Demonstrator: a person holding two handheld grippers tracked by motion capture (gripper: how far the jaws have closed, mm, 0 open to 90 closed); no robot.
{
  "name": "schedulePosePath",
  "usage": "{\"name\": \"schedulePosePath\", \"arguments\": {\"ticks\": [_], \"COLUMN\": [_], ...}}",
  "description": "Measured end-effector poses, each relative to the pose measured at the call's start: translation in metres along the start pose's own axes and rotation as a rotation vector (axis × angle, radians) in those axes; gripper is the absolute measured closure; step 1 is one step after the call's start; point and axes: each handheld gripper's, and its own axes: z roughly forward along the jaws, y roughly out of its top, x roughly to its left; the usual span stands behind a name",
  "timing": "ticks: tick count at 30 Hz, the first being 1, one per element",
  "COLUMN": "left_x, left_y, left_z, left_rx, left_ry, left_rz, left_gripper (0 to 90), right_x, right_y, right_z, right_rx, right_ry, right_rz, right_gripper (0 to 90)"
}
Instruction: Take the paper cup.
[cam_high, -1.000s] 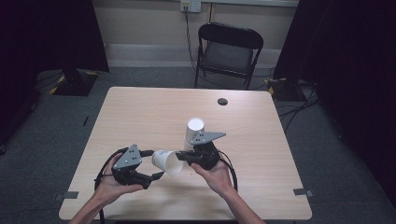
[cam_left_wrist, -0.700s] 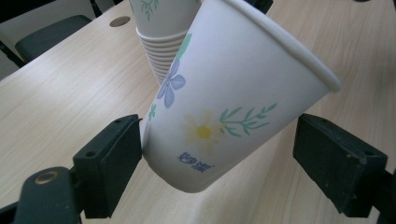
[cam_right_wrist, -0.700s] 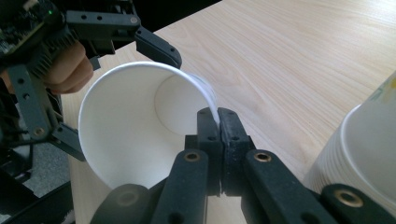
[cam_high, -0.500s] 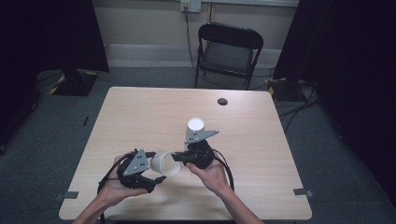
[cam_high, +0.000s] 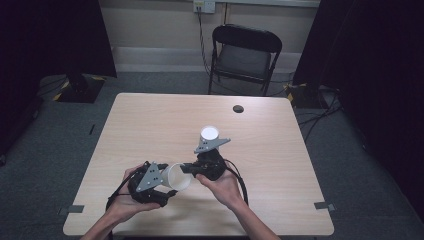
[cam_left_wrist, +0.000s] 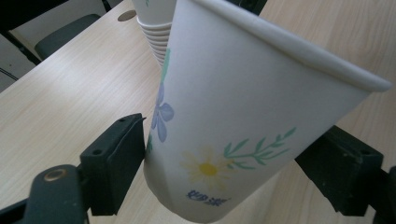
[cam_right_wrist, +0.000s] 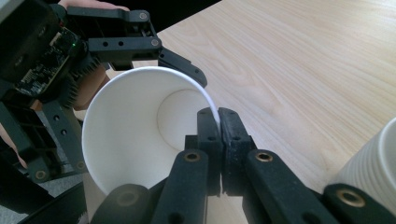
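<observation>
Two grippers meet at one paper cup (cam_high: 176, 176) lying sideways: my right gripper (cam_right_wrist: 218, 122) pinches its rim, and my left gripper (cam_left_wrist: 233, 163) has just narrowed slightly, jaws wide around its base.

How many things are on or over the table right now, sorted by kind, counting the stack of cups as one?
Loose flowered paper cup, held over the table: 1
Stack of paper cups: 1
Handheld grippers, left gripper and right gripper: 2
Small dark round thing near the table's far edge: 1
Total: 5
</observation>
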Motion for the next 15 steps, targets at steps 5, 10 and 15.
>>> {"name": "schedulePosePath", "arguments": {"ticks": [5, 10, 15], "left_x": [-0.0001, 0.0015, 0.0075], "left_y": [0.0003, 0.0002, 0.0008], "left_z": [0.0003, -0.0018, -0.0054], "left_rx": [0.005, -0.016, -0.074], "left_ry": [0.005, -0.017, -0.092], "left_rz": [-0.004, -0.037, -0.155], "left_gripper": [21.1, 25.6, 28.6], "right_x": [-0.0001, 0.0003, 0.0013], "right_y": [0.0001, 0.0003, 0.0009], "right_z": [0.0029, 0.0025, 0.0012], "right_rx": [-0.011, -0.037, -0.097], "right_ry": [0.008, 0.004, -0.004], "right_rz": [0.013, 0.006, -0.018], "right_gripper": [88.4, 86.2, 82.4]}}
